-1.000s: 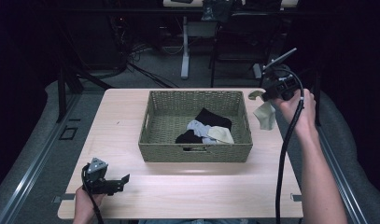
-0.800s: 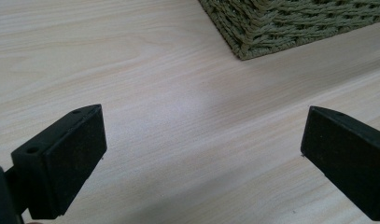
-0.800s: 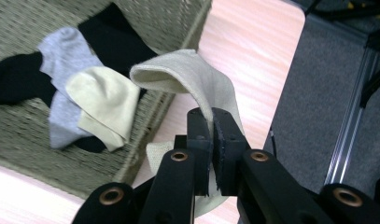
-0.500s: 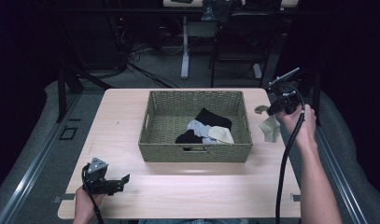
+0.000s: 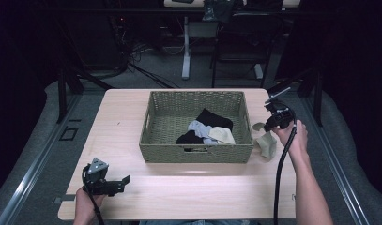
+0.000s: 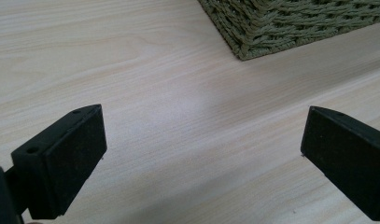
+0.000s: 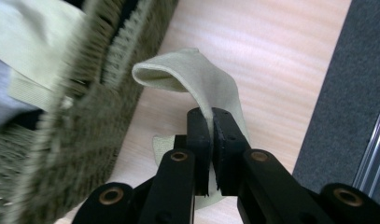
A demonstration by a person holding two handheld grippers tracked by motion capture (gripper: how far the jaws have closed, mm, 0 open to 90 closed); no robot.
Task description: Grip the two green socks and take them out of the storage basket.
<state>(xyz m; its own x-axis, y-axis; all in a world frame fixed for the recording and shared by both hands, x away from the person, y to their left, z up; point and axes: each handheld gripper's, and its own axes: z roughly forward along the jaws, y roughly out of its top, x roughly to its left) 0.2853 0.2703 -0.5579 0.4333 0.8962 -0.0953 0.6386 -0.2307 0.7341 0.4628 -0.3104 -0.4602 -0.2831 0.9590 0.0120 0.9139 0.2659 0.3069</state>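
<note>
Right gripper view: right gripper (image 7: 211,140) seen closed, beige sock (image 7: 201,79) pinched between jaws, free end curled over toward wicker basket (image 7: 85,121). High view: same sock (image 5: 267,143) hung from right gripper (image 5: 268,125) near right edge of table (image 5: 202,187), just beside basket right wall; lower end seen at table surface, contact cannot be told. Black, grey and beige garments (image 5: 205,131) seen inside basket (image 5: 195,152). Left gripper (image 5: 125,180) held near front left corner of table; jaws seen wide apart in left gripper view, nothing held between.
</note>
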